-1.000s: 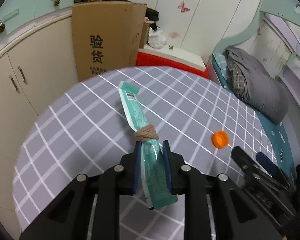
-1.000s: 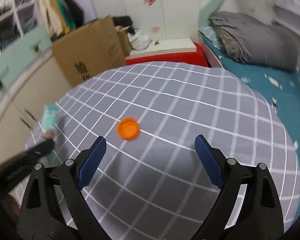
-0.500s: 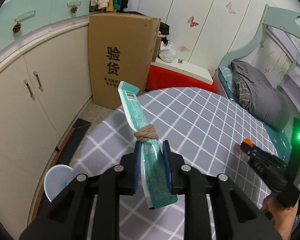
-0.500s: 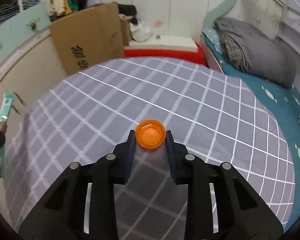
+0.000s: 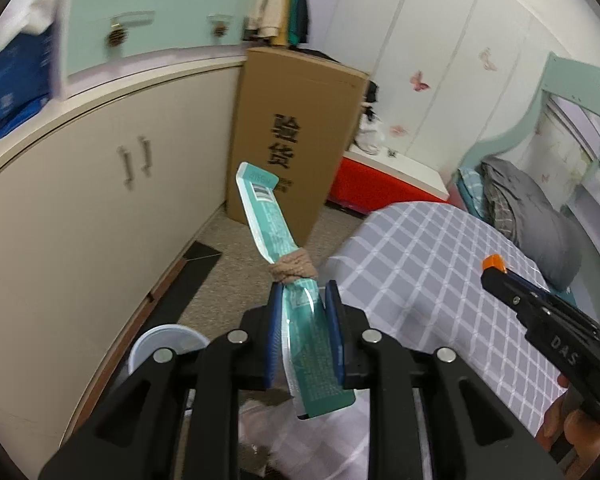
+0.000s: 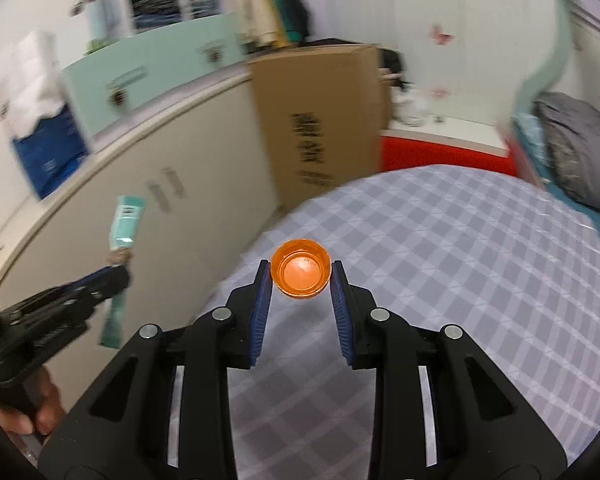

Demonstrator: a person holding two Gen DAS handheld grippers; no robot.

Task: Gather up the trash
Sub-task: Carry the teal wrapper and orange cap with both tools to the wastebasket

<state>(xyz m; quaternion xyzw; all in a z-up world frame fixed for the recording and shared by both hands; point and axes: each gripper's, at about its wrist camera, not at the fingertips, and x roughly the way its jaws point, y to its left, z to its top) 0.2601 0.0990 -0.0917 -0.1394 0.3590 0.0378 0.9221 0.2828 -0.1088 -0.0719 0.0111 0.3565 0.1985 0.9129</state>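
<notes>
A small bedroom is shown under even indoor light. Cream base cabinets (image 5: 80, 208) with paired metal handles are ranged along the left wall, topped by pale green drawers (image 5: 140, 32). A tall cardboard box (image 5: 296, 140) printed with black characters is stood on the speckled floor (image 5: 228, 272) beside them. White wardrobe doors (image 5: 420, 52) decorated with butterfly stickers are set behind. A red chest (image 5: 364, 184) with a white top is placed below them. A bed covered in grey checked sheeting (image 5: 440, 264) is seen at right, a grey quilt (image 5: 536, 216) heaped against its pale green headboard (image 5: 540, 112).
</notes>
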